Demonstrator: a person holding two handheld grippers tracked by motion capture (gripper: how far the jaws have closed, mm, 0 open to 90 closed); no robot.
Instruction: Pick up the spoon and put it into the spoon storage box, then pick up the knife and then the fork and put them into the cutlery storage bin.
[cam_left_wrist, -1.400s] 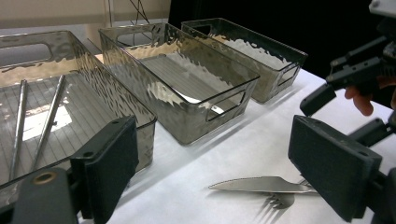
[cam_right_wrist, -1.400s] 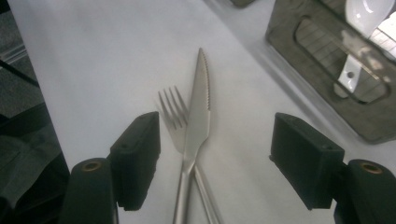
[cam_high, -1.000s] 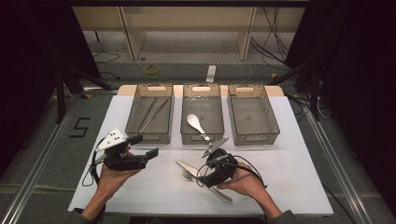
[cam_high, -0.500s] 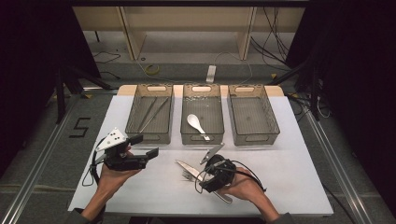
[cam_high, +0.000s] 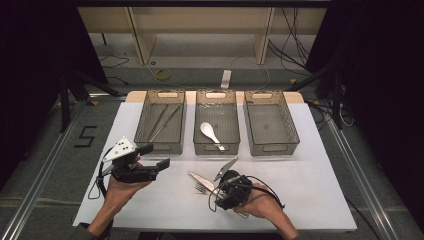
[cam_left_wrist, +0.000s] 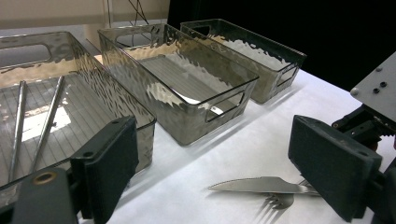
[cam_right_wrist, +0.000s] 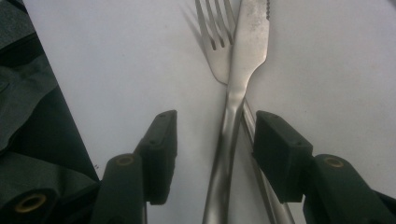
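Where crossed: steel knife (cam_right_wrist: 243, 60) over fork (cam_right_wrist: 214, 42)

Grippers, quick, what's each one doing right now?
Left gripper: open, holding nothing.
Right gripper: jaws have just been closing around the knife and fork handles, not yet gripping.

Your left tongs (cam_high: 155, 156) are a black block with two flat, rectangular black jaws, a brass-coloured rivet at the root of each arm. On top sits a pale grey three-cornered plate (cam_high: 120, 149) dotted with small dark screws. Your right tongs (cam_high: 212, 191) are black too, with a thin black cable (cam_high: 267, 190) looping off. You wear dark sleeves (cam_high: 92, 231).
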